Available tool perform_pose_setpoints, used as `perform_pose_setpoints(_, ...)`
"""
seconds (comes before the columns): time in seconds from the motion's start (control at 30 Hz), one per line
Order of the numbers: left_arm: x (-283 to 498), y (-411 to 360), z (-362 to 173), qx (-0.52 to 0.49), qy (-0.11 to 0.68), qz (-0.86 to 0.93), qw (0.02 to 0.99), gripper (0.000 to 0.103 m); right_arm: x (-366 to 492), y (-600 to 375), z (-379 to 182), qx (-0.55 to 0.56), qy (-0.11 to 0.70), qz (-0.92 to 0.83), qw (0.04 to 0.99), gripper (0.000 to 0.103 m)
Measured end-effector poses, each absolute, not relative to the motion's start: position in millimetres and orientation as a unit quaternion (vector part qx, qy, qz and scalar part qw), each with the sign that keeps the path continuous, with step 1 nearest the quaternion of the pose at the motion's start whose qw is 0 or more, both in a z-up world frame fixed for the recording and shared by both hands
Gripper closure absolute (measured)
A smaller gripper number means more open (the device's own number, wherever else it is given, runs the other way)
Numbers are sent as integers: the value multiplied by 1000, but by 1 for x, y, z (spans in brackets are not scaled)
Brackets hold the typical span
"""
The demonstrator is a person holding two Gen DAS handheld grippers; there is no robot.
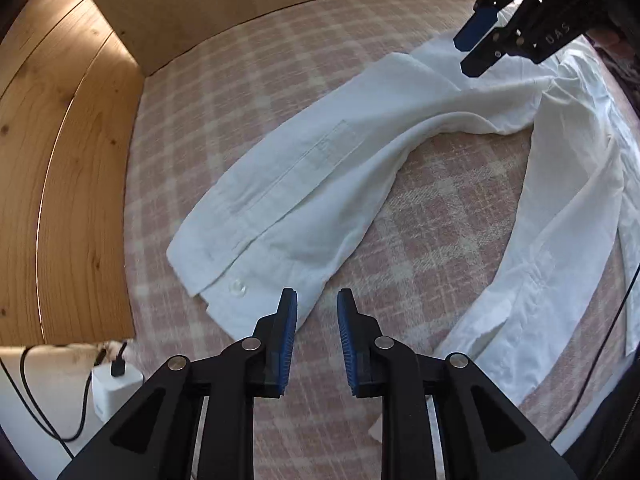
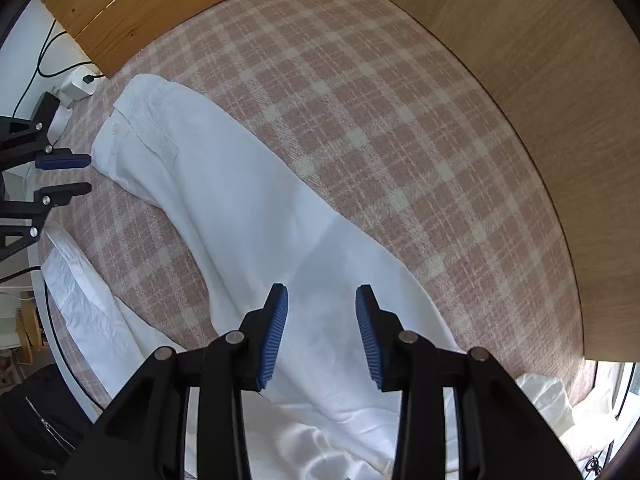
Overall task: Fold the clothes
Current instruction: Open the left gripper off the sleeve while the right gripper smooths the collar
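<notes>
From the left wrist, the left tool (image 1: 317, 308) hangs just off the cuff end of the white shirt (image 1: 320, 168), its jaws a narrow gap apart with nothing between them. The shirt lies on the pink checked bed cover (image 1: 240, 80), one sleeve stretched toward the wooden headboard (image 1: 60, 160). To fold well, I'd say this tool should pinch the buttoned cuff (image 1: 224, 280) through both layers, so the sleeve carries over flat. The right tool (image 1: 482, 46) hovers over the shoulder; whether it touches cloth is hard to judge. From the right wrist, the right tool (image 2: 321, 312) stands moderately open above the sleeve's upper part, gripping nothing. The shirt's body (image 2: 340, 432) runs out of frame below, so collar and hem are unseen.
</notes>
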State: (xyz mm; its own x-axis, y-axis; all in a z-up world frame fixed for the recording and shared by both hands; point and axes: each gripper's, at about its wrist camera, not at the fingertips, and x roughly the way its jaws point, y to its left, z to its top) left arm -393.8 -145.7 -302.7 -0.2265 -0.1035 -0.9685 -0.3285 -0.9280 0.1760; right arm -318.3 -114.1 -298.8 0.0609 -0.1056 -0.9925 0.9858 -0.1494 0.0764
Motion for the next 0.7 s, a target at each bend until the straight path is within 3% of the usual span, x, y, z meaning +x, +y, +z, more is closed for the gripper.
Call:
perform_pose_setpoints(0.07, -400, -146, -307, -613, 181, 765, 78, 82, -330, -113, -299, 539, 403, -547, 498, 68)
perform_pose_setpoints(0.17, -403, -155, -305, -615, 159, 766, 96, 98, -343, -115, -305, 550, 395, -548, 492, 68)
perform_pose_setpoints(0.27, -397, -159, -298, -620, 167, 759, 107, 99, -356, -120, -312, 553, 394, -558, 478, 68)
perform_pose_setpoints(0.4, -385, -172, -284, -627, 150, 754, 128, 97, -371, -124, -316, 541, 382, -584, 469, 68)
perform_pose_setpoints(0.53, -380, -177, -303, -655, 172, 728, 108, 93, -375, -123, -319, 529, 386, -593, 469, 66)
perform_pose_setpoints(0.63, -375, -180, -282, -641, 151, 746, 103, 93, -385, -110, -307, 532, 368, -602, 468, 67)
perform_pose_setpoints(0.67, -371, -181, -271, -632, 143, 754, 105, 92, -390, -98, -294, 533, 350, -607, 475, 67)
perform_pose_setpoints(0.7, -366, -180, -260, -624, 139, 761, 105, 84, -396, -85, -281, 533, 331, -612, 481, 66)
